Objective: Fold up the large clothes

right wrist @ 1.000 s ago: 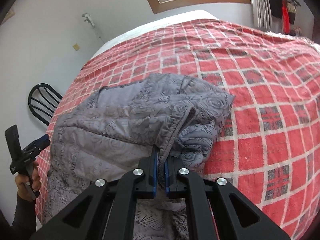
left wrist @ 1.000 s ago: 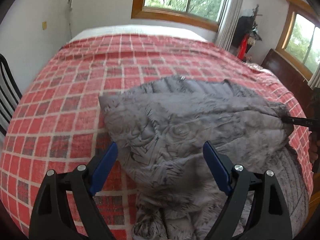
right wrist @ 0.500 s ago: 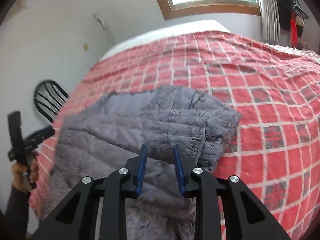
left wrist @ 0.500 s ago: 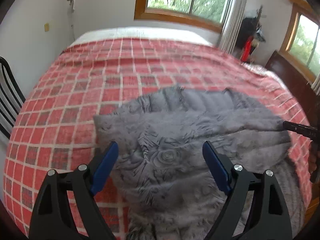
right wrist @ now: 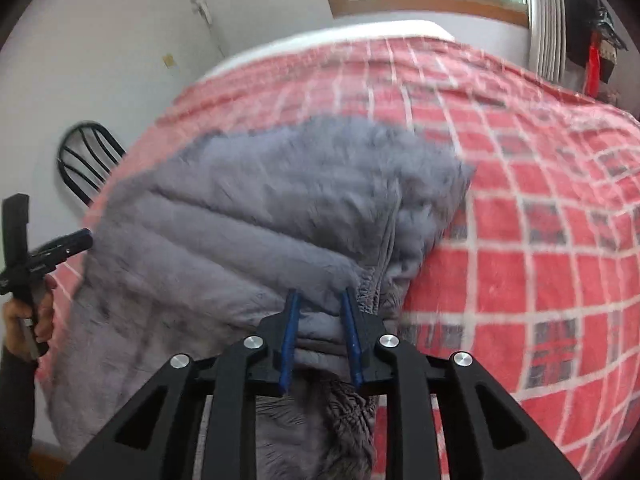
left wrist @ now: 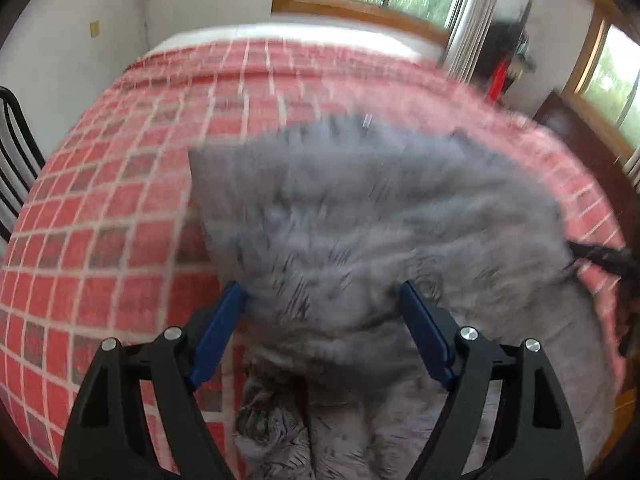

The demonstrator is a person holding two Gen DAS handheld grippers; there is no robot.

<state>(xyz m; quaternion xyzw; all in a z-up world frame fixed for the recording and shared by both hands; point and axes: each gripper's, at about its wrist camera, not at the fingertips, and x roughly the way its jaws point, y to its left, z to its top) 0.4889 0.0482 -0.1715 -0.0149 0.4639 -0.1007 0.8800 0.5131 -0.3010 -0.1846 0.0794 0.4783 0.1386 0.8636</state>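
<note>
Left gripper: jaws wide and closing, straddling the jacket's near fold, pads not pressing; looks like a fresh hold on the left side. Grey quilted jacket lies partly folded at the bed's near edge, its lower part hanging over. Right gripper: jaws narrow and closing around the cuffed hem, grip uncertain. Red checked bedspread bare toward far and right edges, open room to fold.
</note>
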